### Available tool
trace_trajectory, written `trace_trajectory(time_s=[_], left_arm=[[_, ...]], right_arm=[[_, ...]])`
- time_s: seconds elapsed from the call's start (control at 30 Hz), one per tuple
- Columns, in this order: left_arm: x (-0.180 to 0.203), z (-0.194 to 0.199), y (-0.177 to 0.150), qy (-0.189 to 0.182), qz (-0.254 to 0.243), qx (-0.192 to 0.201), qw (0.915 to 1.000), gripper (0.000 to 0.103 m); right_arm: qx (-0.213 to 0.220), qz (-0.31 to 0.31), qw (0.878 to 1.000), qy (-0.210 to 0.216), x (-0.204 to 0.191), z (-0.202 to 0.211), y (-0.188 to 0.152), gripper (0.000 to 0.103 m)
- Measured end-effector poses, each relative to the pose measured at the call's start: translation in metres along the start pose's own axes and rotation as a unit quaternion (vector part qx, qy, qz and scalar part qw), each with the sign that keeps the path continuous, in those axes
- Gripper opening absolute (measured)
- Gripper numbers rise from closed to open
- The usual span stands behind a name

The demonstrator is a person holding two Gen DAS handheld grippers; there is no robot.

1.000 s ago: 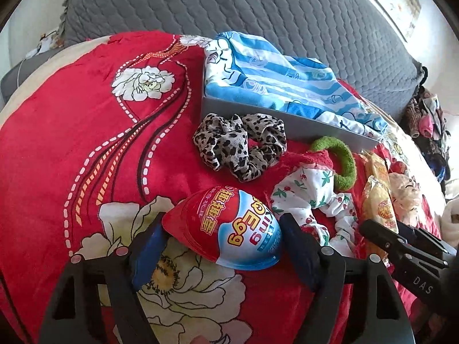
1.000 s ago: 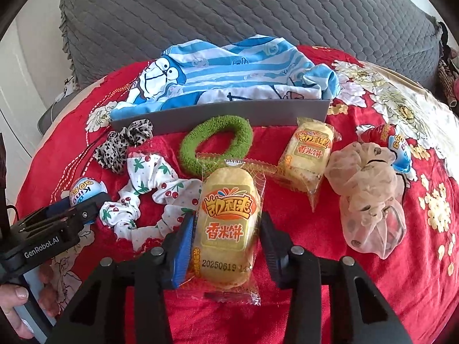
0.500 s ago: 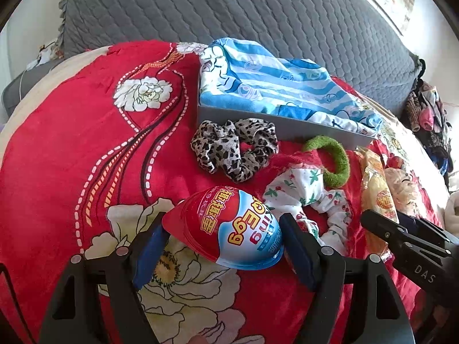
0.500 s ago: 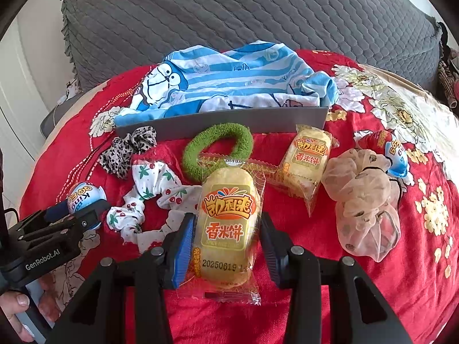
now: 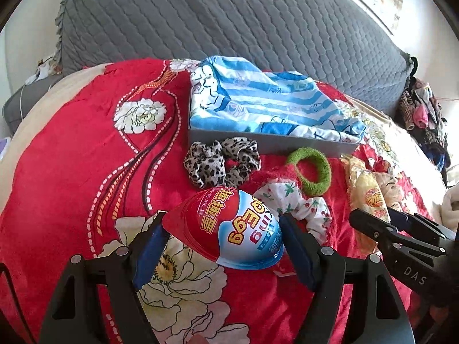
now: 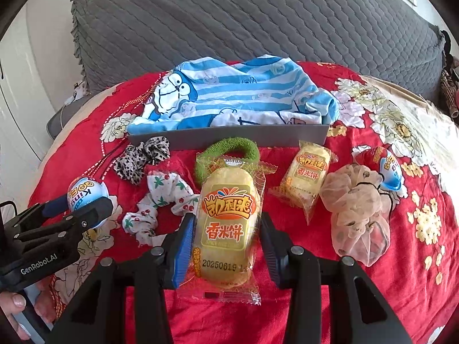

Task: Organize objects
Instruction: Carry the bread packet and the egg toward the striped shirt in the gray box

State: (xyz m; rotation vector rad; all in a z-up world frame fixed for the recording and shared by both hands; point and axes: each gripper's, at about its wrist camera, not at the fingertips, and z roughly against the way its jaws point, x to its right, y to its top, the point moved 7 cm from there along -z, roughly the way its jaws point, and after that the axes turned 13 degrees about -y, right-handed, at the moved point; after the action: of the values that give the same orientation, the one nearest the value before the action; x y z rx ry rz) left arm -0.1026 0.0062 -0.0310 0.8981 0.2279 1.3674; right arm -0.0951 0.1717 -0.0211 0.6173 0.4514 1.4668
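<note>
My left gripper [image 5: 223,246] is shut on a red and blue toy egg [image 5: 226,232], held above the red bedspread. It also shows in the right wrist view [image 6: 86,197]. My right gripper [image 6: 226,243] is shut on a yellow rice-cake packet [image 6: 226,223], seen too in the left wrist view [image 5: 370,197]. A grey tray [image 6: 229,139] lined with a blue striped cloth [image 6: 243,94] lies behind. On the bedspread lie a leopard scrunchie [image 5: 221,162], a cherry-print scrunchie [image 6: 160,200], a green hair band [image 5: 311,169], a second packet [image 6: 308,172], a beige scrunchie [image 6: 358,206] and a second egg [image 6: 384,166].
A grey quilted headboard [image 5: 229,23] rises behind the tray. The red flowered bedspread [image 5: 71,149] spreads to the left. Clothes are piled at the far right [image 5: 421,111].
Both grippers have risen and drawn back a little with their loads. The tray and loose items now sit lower and farther in both views.
</note>
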Motion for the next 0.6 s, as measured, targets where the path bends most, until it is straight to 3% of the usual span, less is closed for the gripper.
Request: trace_trajectory(time_s=[0.6], left_arm=[[0.009,-0.002,0.028,-0.007,0.004,0.008,0.9999,0.079]], right_arm=[[0.018,-0.01,1.0,0.01,0.003,0.014,0.03,0.044]])
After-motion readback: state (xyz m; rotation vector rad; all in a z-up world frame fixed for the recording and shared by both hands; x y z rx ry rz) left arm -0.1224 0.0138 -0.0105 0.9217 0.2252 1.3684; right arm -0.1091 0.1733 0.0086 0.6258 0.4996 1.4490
